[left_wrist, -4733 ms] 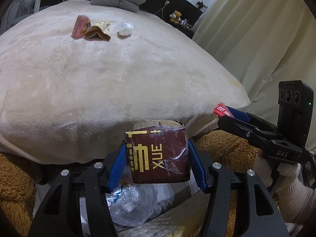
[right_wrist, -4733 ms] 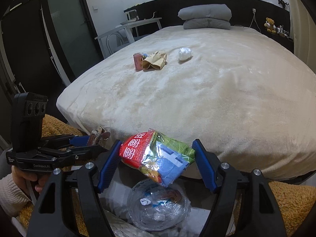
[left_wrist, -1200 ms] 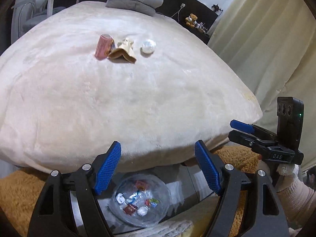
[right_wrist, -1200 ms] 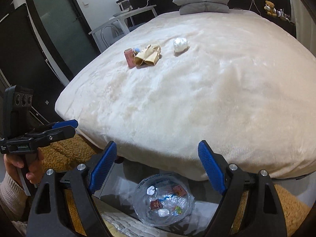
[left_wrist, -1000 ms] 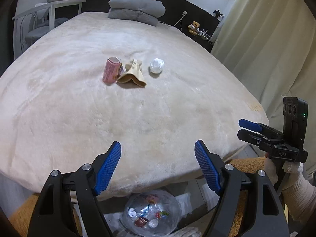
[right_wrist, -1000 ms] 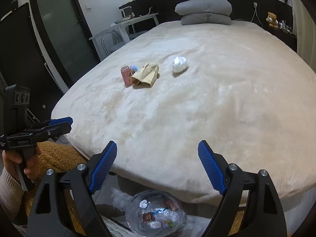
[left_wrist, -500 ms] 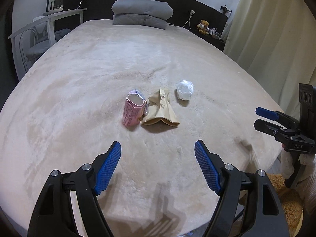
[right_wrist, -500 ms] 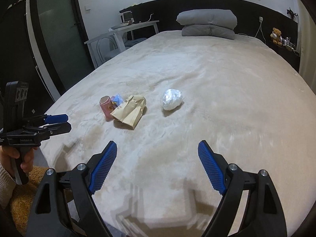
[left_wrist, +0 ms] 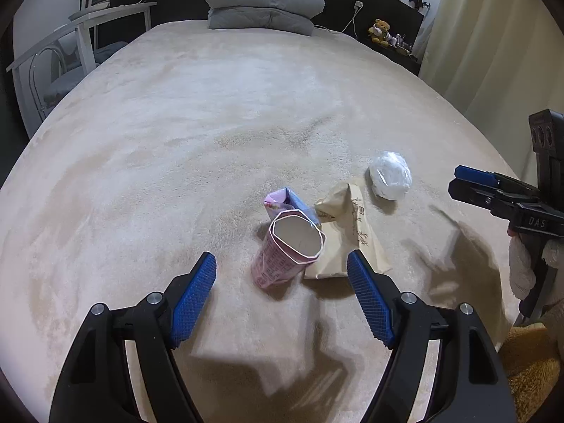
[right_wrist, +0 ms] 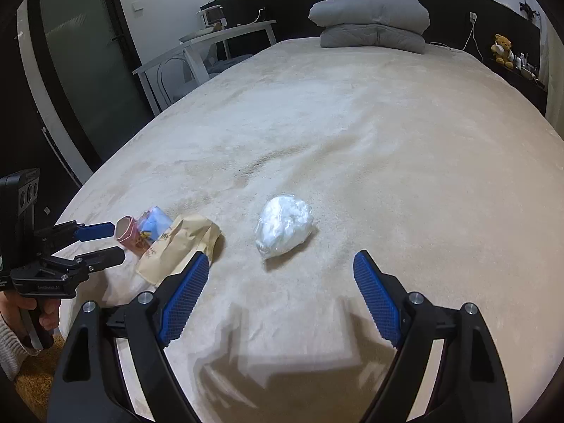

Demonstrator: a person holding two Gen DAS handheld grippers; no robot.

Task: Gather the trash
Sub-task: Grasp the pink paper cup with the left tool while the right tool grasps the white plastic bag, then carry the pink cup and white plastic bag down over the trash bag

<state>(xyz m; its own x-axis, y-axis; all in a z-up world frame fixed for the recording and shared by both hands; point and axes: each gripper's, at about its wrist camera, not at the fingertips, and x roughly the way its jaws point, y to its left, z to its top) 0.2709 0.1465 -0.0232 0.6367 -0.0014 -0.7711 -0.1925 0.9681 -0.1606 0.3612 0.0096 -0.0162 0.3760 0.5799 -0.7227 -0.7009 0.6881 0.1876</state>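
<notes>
Trash lies on the beige bed (left_wrist: 211,123). A pink paper cup (left_wrist: 287,252) lies on its side with its mouth toward me, a small blue-and-pink packet (left_wrist: 289,202) behind it, a crumpled brown paper bag (left_wrist: 347,234) beside it, and a white plastic wad (left_wrist: 389,176) to the right. My left gripper (left_wrist: 282,301) is open and empty just short of the cup. My right gripper (right_wrist: 280,303) is open and empty just short of the white wad (right_wrist: 283,225). The cup (right_wrist: 128,234) and bag (right_wrist: 181,246) lie to its left.
Grey pillows (left_wrist: 262,5) are stacked at the head of the bed. A white table and chair (left_wrist: 67,53) stand at the left. Curtains (left_wrist: 493,35) hang at the right. A brown fluffy rug (left_wrist: 528,363) lies by the bed's near corner.
Both grippers dropped their trash into the clear-bagged bin below the bed edge, then moved forward over the bed. The cup, bag and wad are now much closer.
</notes>
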